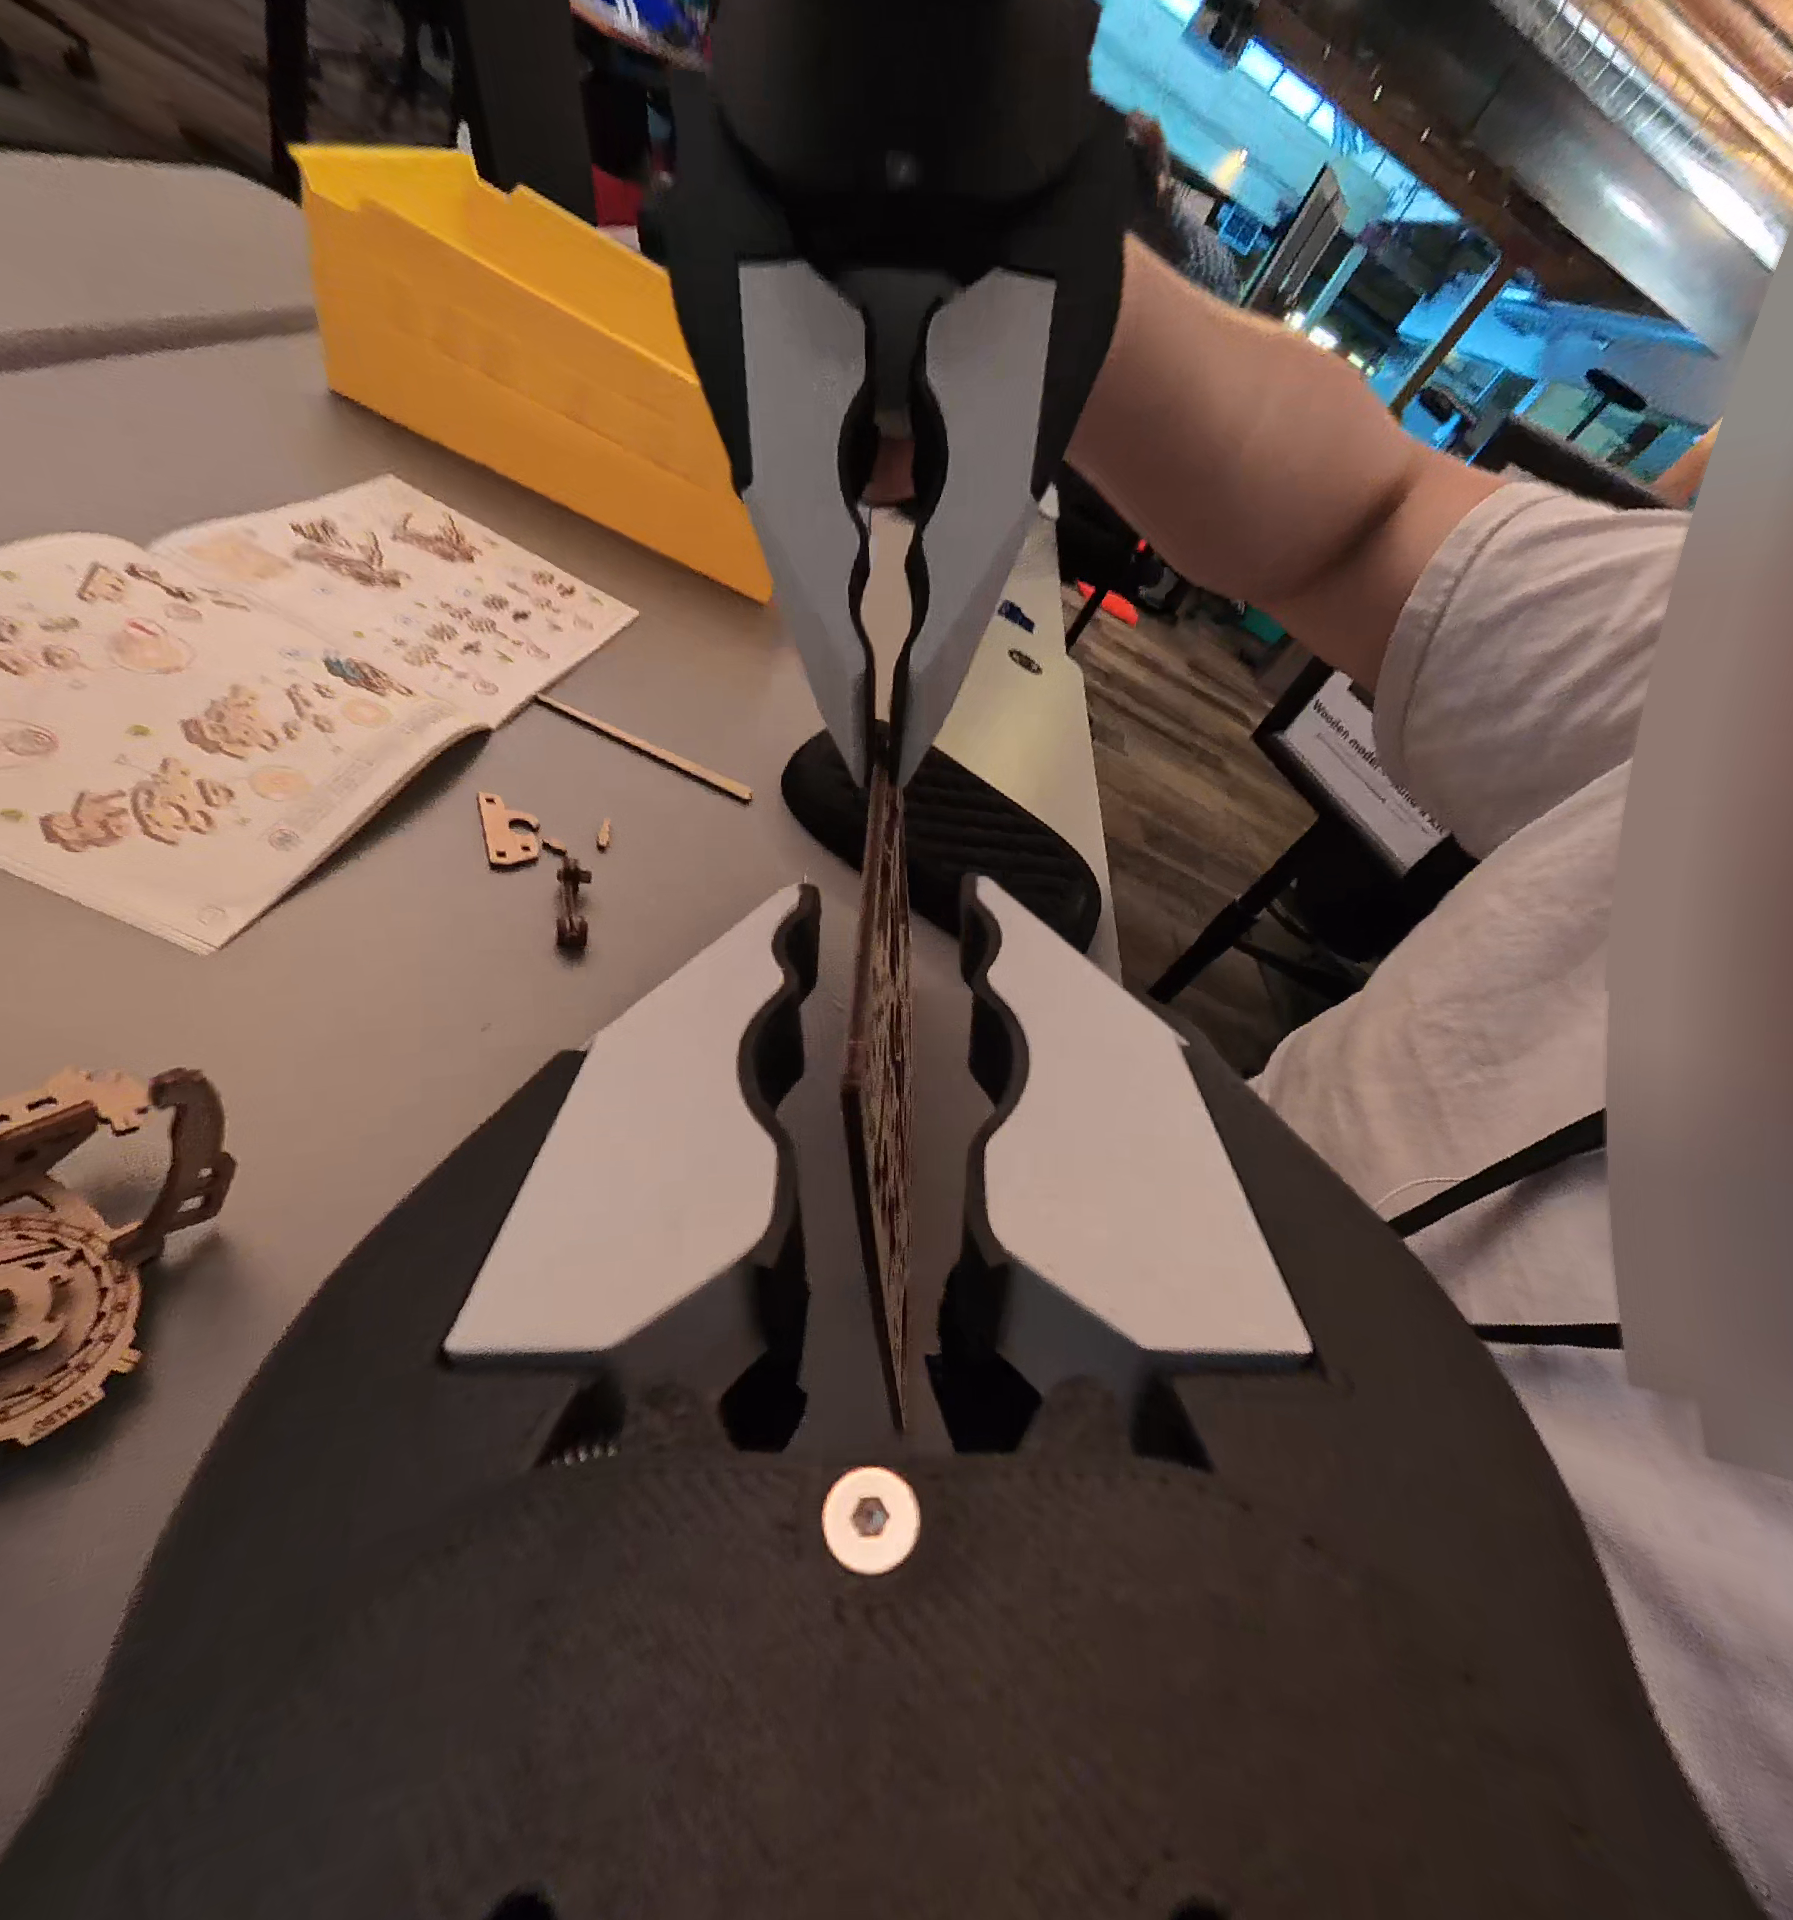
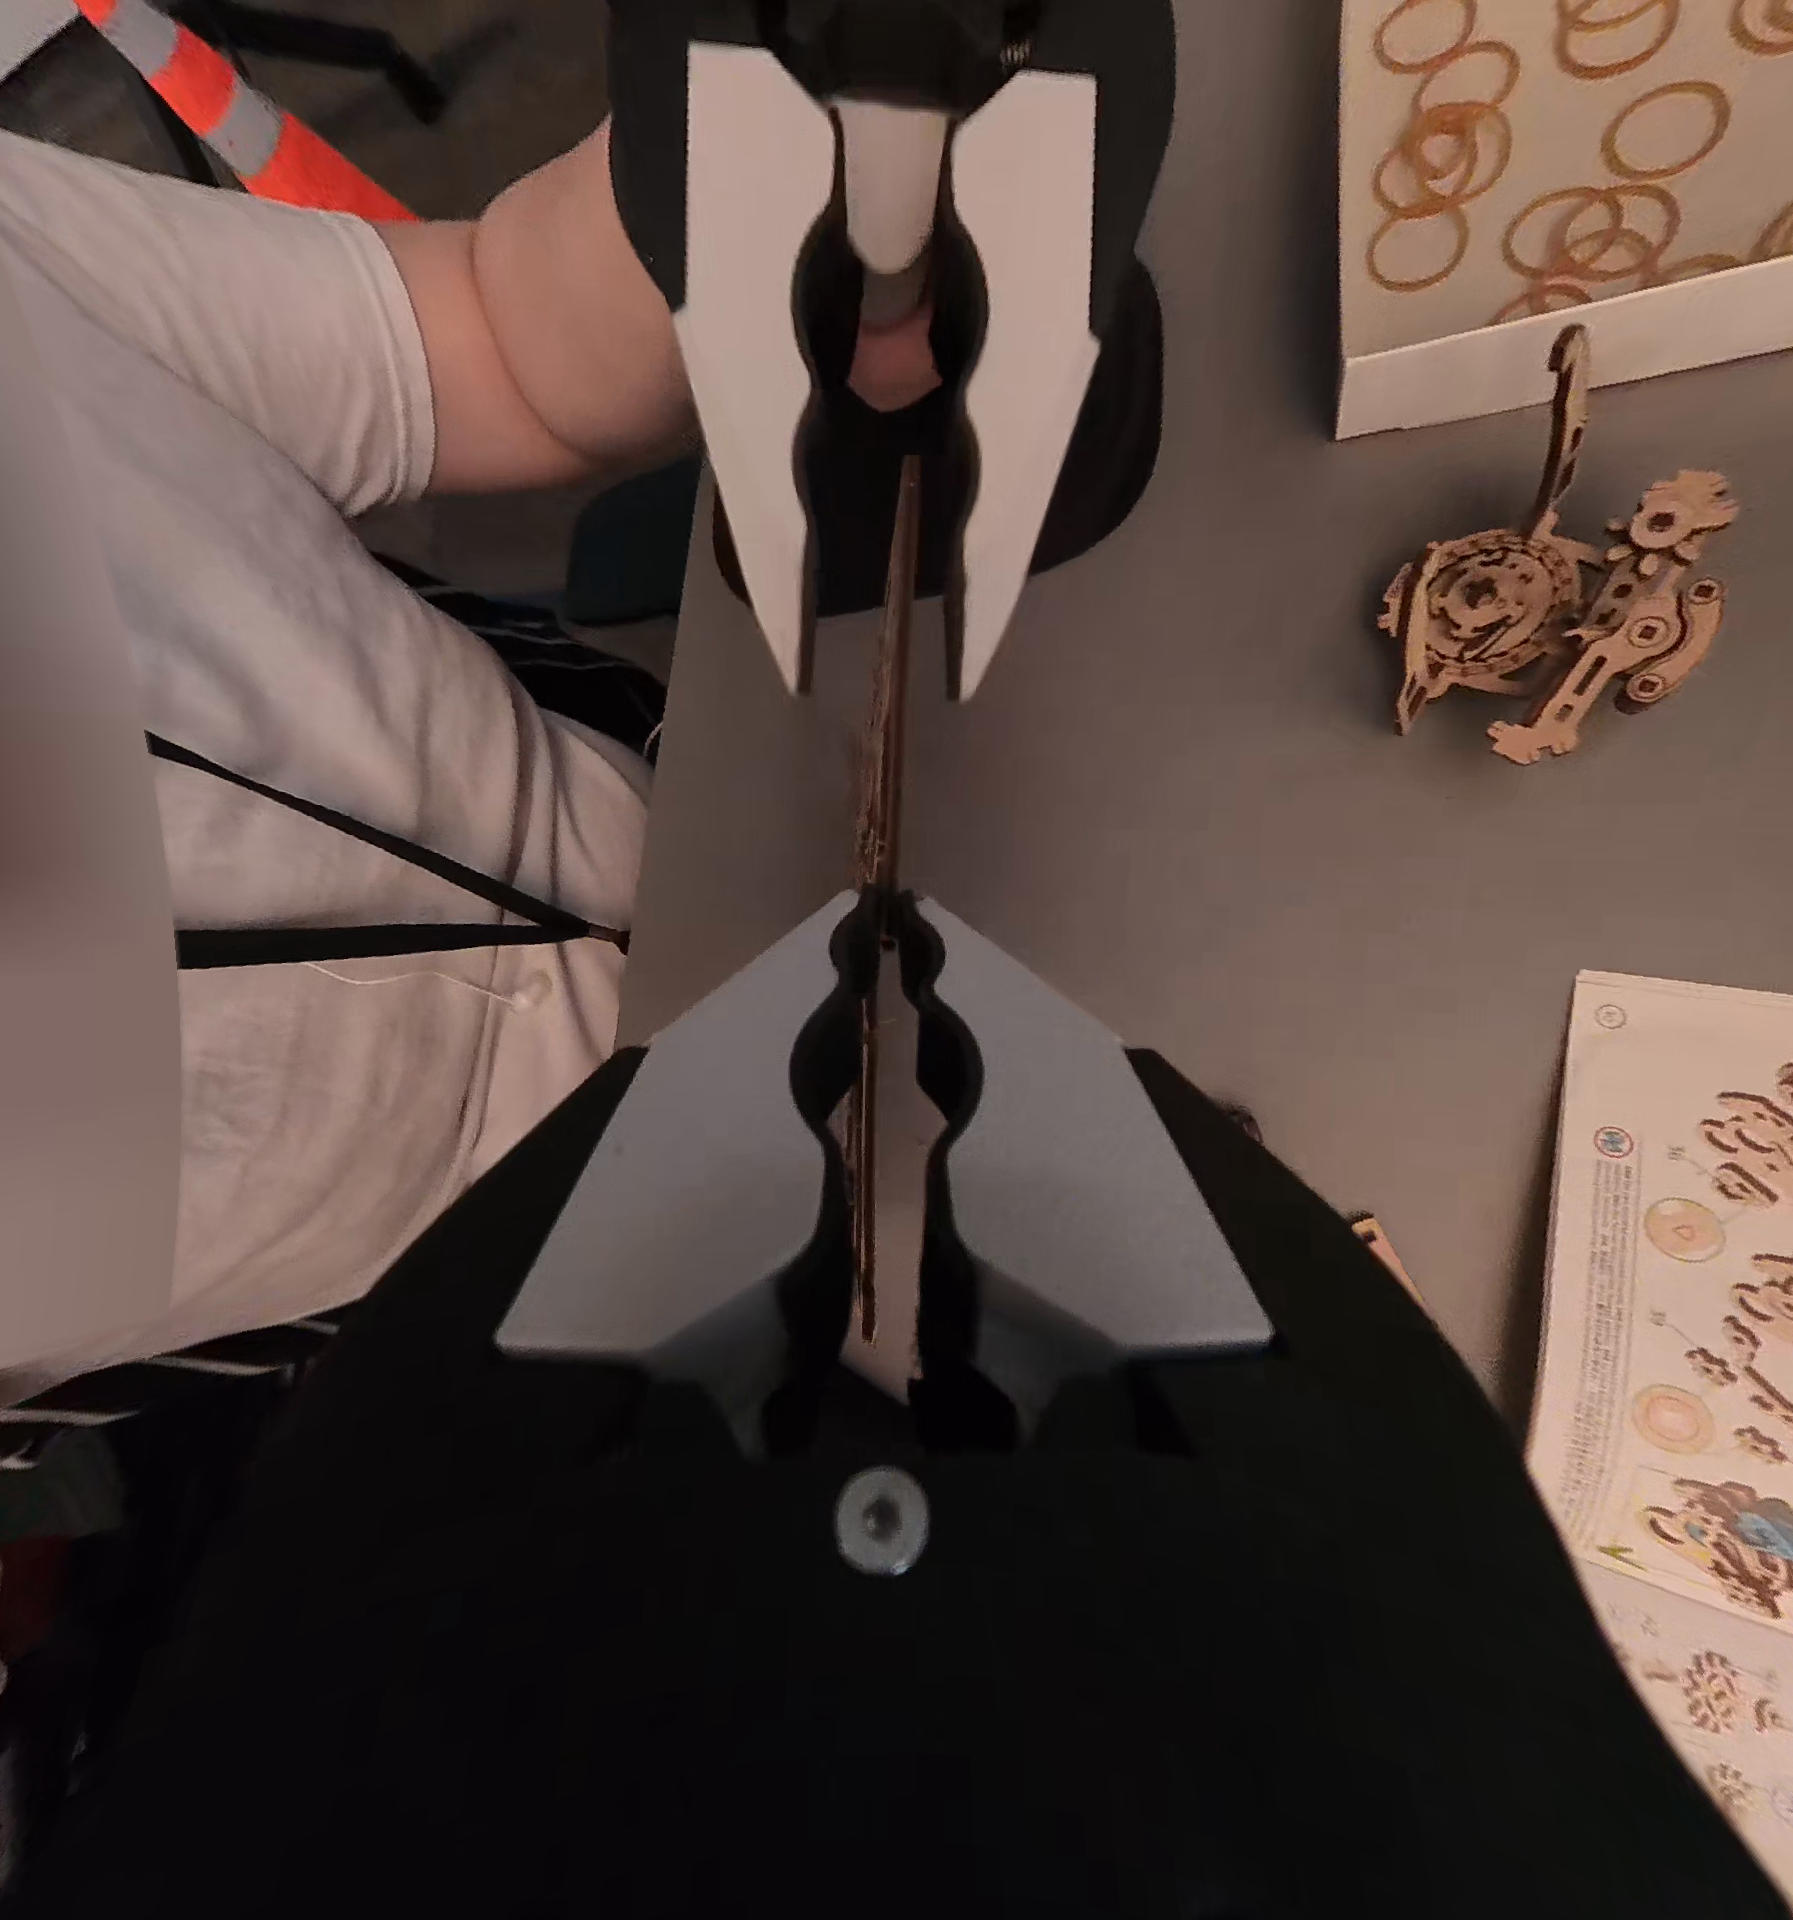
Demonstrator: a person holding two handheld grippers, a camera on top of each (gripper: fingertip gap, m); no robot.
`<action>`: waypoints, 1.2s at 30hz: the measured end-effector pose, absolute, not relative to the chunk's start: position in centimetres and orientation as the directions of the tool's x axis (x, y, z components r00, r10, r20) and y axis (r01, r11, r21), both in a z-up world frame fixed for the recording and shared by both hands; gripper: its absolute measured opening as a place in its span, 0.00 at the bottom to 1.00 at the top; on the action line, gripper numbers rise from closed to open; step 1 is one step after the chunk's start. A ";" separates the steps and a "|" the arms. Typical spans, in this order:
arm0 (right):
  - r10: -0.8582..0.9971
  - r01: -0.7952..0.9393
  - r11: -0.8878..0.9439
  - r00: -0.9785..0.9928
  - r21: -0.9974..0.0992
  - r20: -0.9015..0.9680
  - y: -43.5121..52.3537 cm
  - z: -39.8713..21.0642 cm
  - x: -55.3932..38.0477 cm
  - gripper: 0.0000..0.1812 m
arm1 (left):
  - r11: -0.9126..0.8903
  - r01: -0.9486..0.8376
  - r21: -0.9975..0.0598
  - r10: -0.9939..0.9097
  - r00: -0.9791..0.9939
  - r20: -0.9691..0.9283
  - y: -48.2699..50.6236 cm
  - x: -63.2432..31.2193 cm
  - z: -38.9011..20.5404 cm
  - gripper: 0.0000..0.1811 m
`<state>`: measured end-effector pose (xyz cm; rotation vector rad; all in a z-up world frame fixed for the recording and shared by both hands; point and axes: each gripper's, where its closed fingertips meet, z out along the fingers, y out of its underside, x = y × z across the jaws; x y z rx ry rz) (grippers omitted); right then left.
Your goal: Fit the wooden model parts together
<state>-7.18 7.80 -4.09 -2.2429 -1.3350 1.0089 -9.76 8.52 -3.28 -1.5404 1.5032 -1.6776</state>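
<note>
A thin wooden parts sheet [image 1: 881, 1091] is seen edge-on and runs between the two grippers, which face each other. My left gripper [image 1: 892, 894] is open, and the sheet passes down the gap between its fingers without touching either. My right gripper [image 1: 879, 769] is shut on the far end of the sheet. In the right wrist view, the right gripper [image 2: 876, 906] pinches the sheet [image 2: 887, 769] at its tips, and the open left gripper [image 2: 879, 688] straddles the other end. A partly built wooden model [image 1: 30, 1247] [image 2: 1557, 623] lies on the grey table [image 1: 372, 1039].
An open instruction booklet [image 1: 227, 686] [image 2: 1723, 1299] lies on the table. A yellow bin [image 1: 518, 343] stands behind it. Small loose wooden parts [image 1: 507, 831] and a thin stick [image 1: 643, 748] lie near the booklet. A white box of rubber bands [image 2: 1598, 187] sits by the model. A person in a white shirt [image 1: 1494, 935] is close behind the table's edge. My left and right fingertips are right by each other. My left gripper's tips are some 15 centimetres from the partly built wooden model [image 1: 30, 1247]. It is also in sight in the right wrist view [image 2: 1489, 639].
</note>
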 end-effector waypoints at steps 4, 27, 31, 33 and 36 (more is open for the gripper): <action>0.859 0.607 -0.508 0.310 -0.611 -0.407 7.6 -4.1 -7.1 0.00 | -0.331 -0.324 -0.886 -0.844 -0.319 0.432 8.8 -10.0 -2.7 0.12; 0.852 0.587 -0.516 0.280 -0.624 -0.442 7.4 -4.3 -6.8 0.07 | -0.332 -0.391 -0.858 -0.812 -0.344 0.471 8.9 -9.6 -4.3 0.00; 0.882 0.639 -0.463 0.260 -0.614 -0.394 7.9 -4.1 -7.4 0.10 | -0.322 -0.404 -0.856 -0.809 -0.353 0.470 8.5 -9.4 -4.1 0.00; 0.883 0.672 -0.453 0.247 -0.585 -0.400 7.9 -4.5 -7.7 0.11 | -0.317 -0.409 -0.856 -0.807 -0.358 0.470 8.4 -9.3 -4.0 0.00; 0.863 0.676 -0.474 0.230 -0.564 -0.450 7.8 -4.6 -8.5 0.05 | -0.318 -0.408 -0.856 -0.806 -0.360 0.471 8.3 -9.2 -3.9 0.00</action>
